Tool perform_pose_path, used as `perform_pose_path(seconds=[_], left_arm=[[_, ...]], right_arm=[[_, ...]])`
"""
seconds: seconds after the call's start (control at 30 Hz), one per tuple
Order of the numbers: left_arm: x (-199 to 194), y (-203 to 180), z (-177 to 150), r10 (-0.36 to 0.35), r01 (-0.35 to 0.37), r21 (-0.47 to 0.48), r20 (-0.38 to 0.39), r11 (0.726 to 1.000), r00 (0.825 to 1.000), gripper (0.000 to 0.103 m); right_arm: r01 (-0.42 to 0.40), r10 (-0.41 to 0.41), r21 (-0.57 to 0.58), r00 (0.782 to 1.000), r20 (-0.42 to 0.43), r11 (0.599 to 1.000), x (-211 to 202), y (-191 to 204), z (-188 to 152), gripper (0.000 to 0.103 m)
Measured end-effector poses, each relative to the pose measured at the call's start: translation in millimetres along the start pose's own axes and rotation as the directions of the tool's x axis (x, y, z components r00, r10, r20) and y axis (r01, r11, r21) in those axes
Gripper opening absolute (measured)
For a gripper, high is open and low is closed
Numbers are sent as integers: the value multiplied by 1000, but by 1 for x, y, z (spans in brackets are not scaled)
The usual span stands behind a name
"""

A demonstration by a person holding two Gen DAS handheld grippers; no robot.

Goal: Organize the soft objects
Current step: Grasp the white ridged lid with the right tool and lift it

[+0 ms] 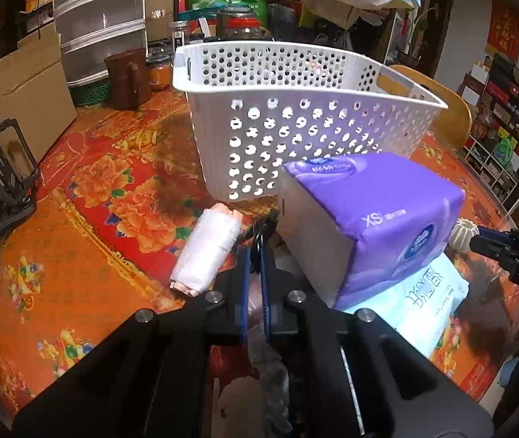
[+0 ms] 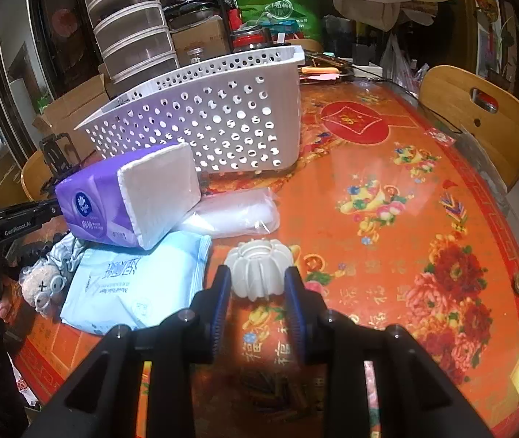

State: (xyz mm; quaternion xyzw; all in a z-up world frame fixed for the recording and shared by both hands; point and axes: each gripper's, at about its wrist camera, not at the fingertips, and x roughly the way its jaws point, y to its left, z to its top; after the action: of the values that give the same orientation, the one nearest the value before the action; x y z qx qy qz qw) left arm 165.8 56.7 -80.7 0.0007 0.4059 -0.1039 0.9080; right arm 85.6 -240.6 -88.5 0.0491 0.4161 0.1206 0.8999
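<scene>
A white perforated basket (image 1: pixel 296 109) (image 2: pixel 219 116) stands on the table. A purple tissue pack (image 1: pixel 365 219) (image 2: pixel 131 200) leans on a light-blue wipes pack (image 1: pixel 431 303) (image 2: pixel 131 281). A white rolled bag (image 1: pixel 208 252) (image 2: pixel 237 211) lies beside them. A small plush toy (image 2: pixel 44 284) lies at the left. My left gripper (image 1: pixel 255 244) is shut just right of the roll, with nothing seen between its fingers. My right gripper (image 2: pixel 257 284) is open around a white ribbed pumpkin-shaped object (image 2: pixel 259 270) (image 1: pixel 464 233).
The table has an orange floral cloth (image 2: pixel 387 219). A black phone stand (image 1: pixel 3 182) sits at the left. Cardboard boxes (image 1: pixel 22 84), plastic drawers (image 1: pixel 98 18), jars (image 1: pixel 160 73) and bags crowd the back. A wooden chair (image 2: pixel 478 116) stands at the right.
</scene>
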Motion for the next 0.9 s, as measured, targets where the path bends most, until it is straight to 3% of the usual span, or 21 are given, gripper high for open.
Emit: perform_pose_path(seconds=[0.6, 0.9], left_arm=[[-44, 3, 13, -9, 10, -16, 84, 1000, 996, 4], [-77, 0, 35, -6, 8, -18, 134, 1000, 991, 4]], right_arm=[[-35, 36, -20, 999, 33, 999, -15, 10, 11, 29], [-29, 32, -64, 998, 57, 998, -30, 15, 40, 29]])
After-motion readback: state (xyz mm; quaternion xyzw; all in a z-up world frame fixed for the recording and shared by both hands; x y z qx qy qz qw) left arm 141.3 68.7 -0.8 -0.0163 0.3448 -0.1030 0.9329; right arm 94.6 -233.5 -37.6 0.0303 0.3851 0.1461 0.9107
